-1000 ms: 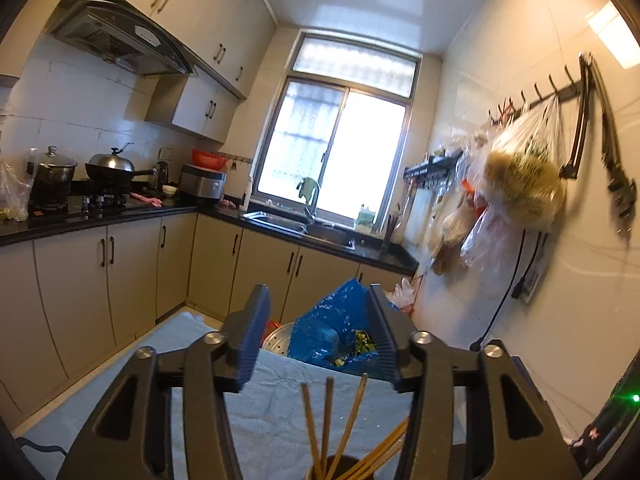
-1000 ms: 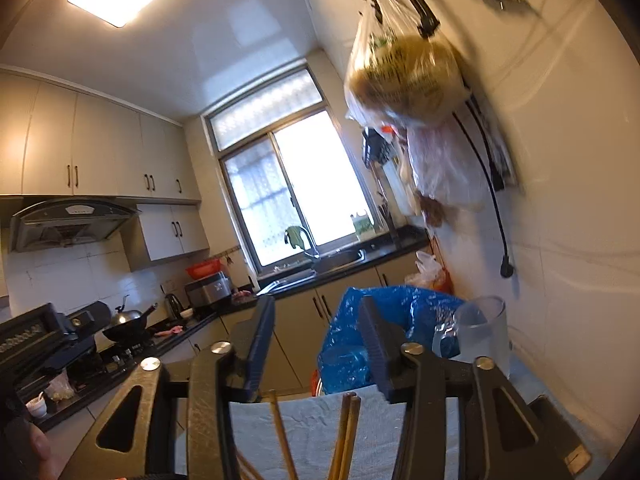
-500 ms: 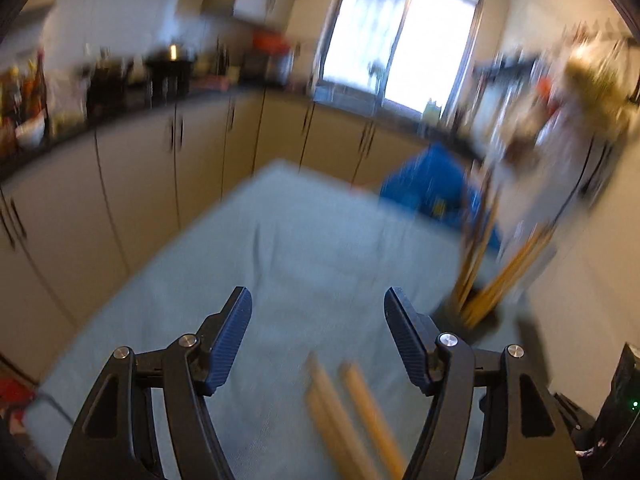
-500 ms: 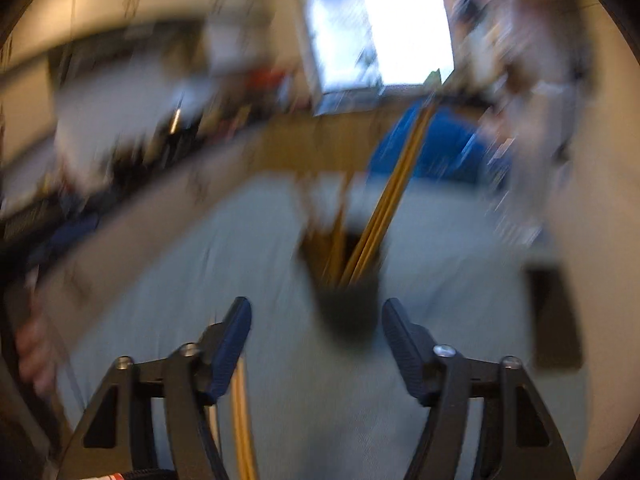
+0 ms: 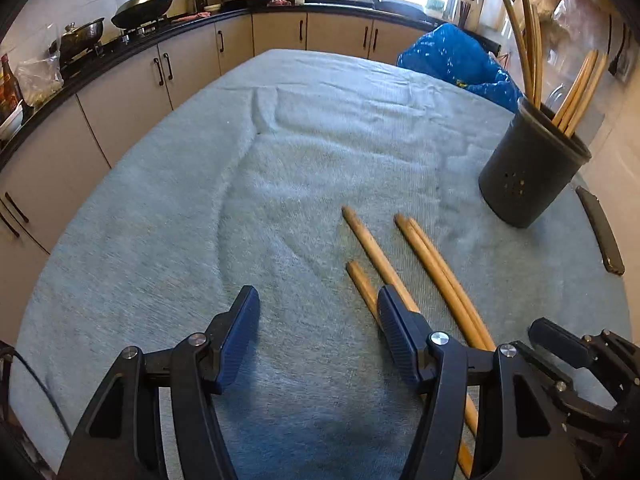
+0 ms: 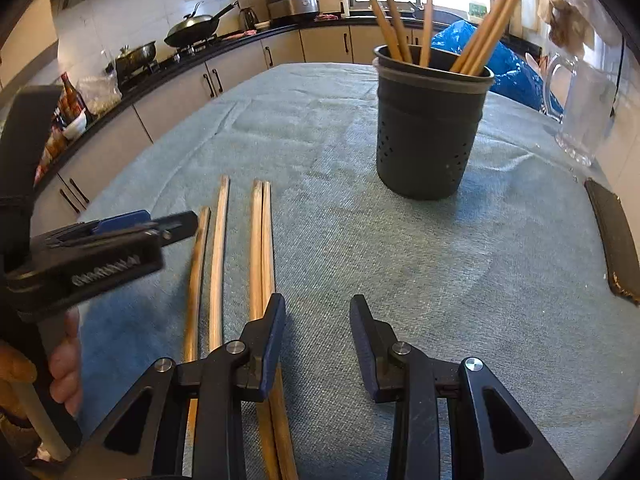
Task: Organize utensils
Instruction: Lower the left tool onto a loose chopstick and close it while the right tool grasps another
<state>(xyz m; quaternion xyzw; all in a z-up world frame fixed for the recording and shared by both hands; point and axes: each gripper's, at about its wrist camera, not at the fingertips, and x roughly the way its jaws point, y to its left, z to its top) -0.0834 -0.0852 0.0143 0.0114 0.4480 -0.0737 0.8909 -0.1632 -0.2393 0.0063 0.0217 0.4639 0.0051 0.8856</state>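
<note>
cloth-covered table [image 5: 168, 216] with chopsticks [image 5: 436, 276], holder [image 5: 532, 168]

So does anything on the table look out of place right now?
Yes. Four chopsticks lie loose on the blue-grey cloth, while the rest stand in the dark holder. One loose stick has a darkened, scorched-looking edge. Nothing looks spilled.

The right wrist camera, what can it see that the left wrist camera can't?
Only the right wrist view shows the clear glass pitcher and the person's hand gripping the left gripper's handle. Only the left wrist view shows the left gripper between its own open jaws. Both show the dark perforated utensil holder, four loose wooden chopsticks on the blue towel, and the right gripper, also open and empty.
</note>
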